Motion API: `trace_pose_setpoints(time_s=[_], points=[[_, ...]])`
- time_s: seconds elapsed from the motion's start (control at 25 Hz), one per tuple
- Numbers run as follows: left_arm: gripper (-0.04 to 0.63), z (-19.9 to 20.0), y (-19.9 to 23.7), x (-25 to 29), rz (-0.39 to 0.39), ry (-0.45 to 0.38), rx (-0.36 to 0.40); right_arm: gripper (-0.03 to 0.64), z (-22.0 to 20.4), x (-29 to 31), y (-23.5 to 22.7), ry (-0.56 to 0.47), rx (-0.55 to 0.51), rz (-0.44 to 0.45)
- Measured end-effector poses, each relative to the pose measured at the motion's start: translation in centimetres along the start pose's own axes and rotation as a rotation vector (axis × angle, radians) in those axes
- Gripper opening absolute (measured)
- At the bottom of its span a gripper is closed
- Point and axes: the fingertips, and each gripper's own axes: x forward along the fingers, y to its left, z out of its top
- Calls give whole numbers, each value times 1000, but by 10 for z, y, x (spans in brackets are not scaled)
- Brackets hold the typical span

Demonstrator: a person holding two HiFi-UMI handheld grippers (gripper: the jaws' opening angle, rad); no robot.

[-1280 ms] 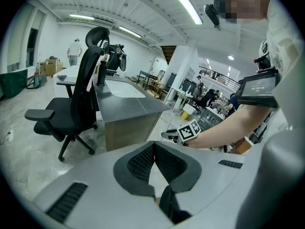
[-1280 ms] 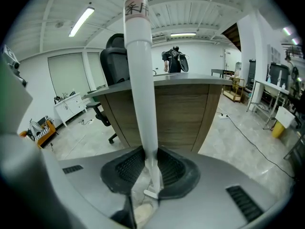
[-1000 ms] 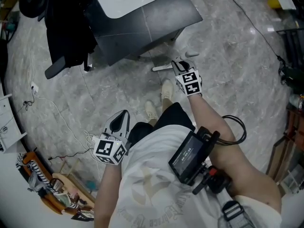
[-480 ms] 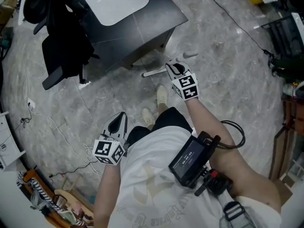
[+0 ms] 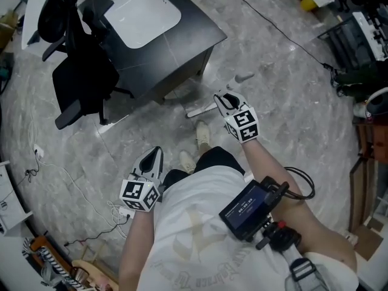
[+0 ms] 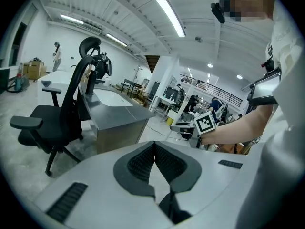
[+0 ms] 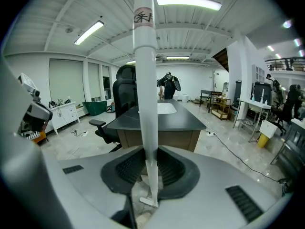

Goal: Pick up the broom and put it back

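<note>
right gripper (image 7: pixel 148 152) is clamped on the broom (image 7: pixel 144 80), a long pale grey round stick with a printed band wrapped near its top. in the right gripper view the stick stands pretty much upright between the two dark ribbed pads (image 7: pixel 125 168). it runs up past the top edge of the picture, and its short lower end pokes out just under the jaws (can't tell if that end touches the floor).

from the head view the same gripper (image 5: pixel 225 102) is out in front of the person, with its black and white marker cube (image 5: pixel 245 125) facing up. the broom (image 5: pixel 200 110) shows there as a pale bar sticking out sideways from the gripper, toward the foot of the desk, over the grey marbled floor (image 5: pixel 291 102).

left gripper (image 6: pixel 153 147) has its jaws together, tips touching, nothing in between. in the head view it (image 5: pixel 156 153) sits low by the person's hip, well apart from the broom.

straight ahead of the right gripper is a dark grey desk (image 7: pixel 186 119) with a white rounded panel (image 5: pixel 142 23) set into its top. a black office chair (image 6: pixel 47 123) sits ahead and to the left of the left gripper, just beside that desk. the person's pale shoes (image 5: pixel 203 132) are on the floor between the two grippers, nearer the right one.
</note>
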Motion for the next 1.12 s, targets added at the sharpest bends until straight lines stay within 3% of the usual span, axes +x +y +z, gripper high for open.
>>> trace_pose_setpoints(time_s=[1.12], points=[[12,5,-39,17,-166,-7,123,91,71,-150,28,-198,-23,-29]])
